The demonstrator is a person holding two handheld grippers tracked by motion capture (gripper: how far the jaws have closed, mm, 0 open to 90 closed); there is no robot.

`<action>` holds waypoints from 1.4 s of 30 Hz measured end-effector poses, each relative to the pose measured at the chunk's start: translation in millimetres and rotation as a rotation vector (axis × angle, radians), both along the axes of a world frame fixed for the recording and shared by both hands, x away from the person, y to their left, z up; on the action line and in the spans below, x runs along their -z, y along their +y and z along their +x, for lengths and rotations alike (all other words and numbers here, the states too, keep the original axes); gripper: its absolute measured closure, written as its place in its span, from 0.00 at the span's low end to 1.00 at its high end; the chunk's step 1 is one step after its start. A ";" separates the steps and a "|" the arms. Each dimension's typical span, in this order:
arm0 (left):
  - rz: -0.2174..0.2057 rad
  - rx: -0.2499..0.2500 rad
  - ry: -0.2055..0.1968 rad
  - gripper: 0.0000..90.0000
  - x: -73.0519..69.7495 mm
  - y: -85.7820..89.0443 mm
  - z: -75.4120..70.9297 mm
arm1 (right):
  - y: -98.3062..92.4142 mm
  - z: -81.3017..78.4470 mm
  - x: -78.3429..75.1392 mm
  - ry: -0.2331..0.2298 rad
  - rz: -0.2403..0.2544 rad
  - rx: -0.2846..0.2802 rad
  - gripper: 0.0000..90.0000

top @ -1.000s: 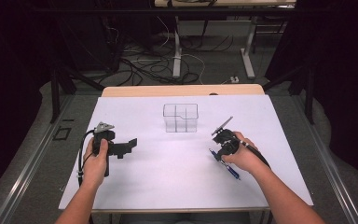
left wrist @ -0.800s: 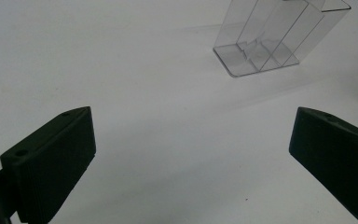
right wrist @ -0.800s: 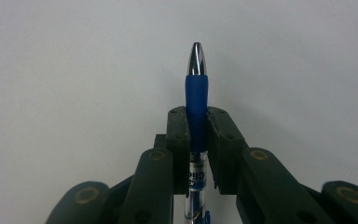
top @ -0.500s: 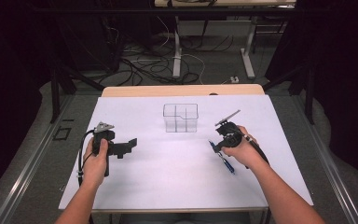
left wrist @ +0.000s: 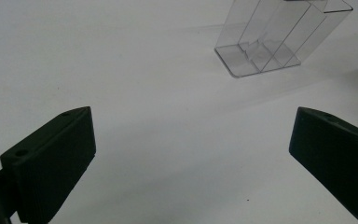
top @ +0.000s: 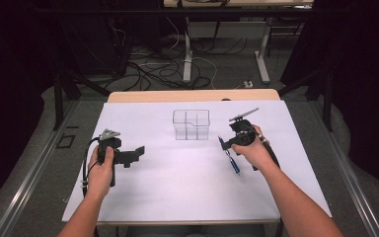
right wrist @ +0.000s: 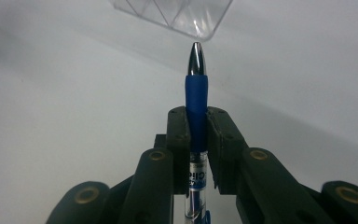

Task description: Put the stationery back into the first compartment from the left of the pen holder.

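Observation:
A clear plastic organiser box with inner dividers stands on the white table, toward the back middle; it also appears in the left gripper view and the right gripper view. My right gripper is shut on a blue pen just right of the box. In the right gripper view the blue pen sits squeezed between the jaws, its silver tip pointing at the box. My left gripper rests at the left of the table, open, with nothing between its fingers.
The white tabletop ends in a wooden strip at the back. Beyond it lie cables and table legs on a dark floor.
My right gripper has lifted the blue pen off the table and carried it back and up toward the clear box. The left gripper has stayed still.

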State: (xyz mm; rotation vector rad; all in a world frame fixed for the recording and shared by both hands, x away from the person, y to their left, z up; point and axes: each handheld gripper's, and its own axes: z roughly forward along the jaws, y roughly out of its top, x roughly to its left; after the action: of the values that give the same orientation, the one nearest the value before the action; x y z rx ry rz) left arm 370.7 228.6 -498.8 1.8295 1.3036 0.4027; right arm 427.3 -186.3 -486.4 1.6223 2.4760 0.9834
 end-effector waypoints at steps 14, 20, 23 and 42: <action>-0.011 -0.003 -0.003 0.00 0.0 0.8 0.6 | 18.6 18.9 -37.9 -0.124 0.013 0.030 0.89; -0.015 -0.004 -0.003 0.00 0.0 1.6 1.0 | 33.8 27.8 -50.5 -0.189 0.006 0.026 0.89; -0.011 0.001 -0.002 0.00 0.1 1.7 0.9 | 40.9 31.6 -55.5 -0.229 0.019 0.025 0.89; -0.012 -0.001 -0.004 0.00 -0.3 4.0 1.0 | 60.7 41.3 -67.9 -0.508 0.138 0.026 0.89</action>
State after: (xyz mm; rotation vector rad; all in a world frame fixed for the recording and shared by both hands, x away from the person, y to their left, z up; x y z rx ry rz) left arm 371.7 232.6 -498.5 1.8166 1.3018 0.3981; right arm 468.6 -125.6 -418.5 1.2276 2.0791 1.3828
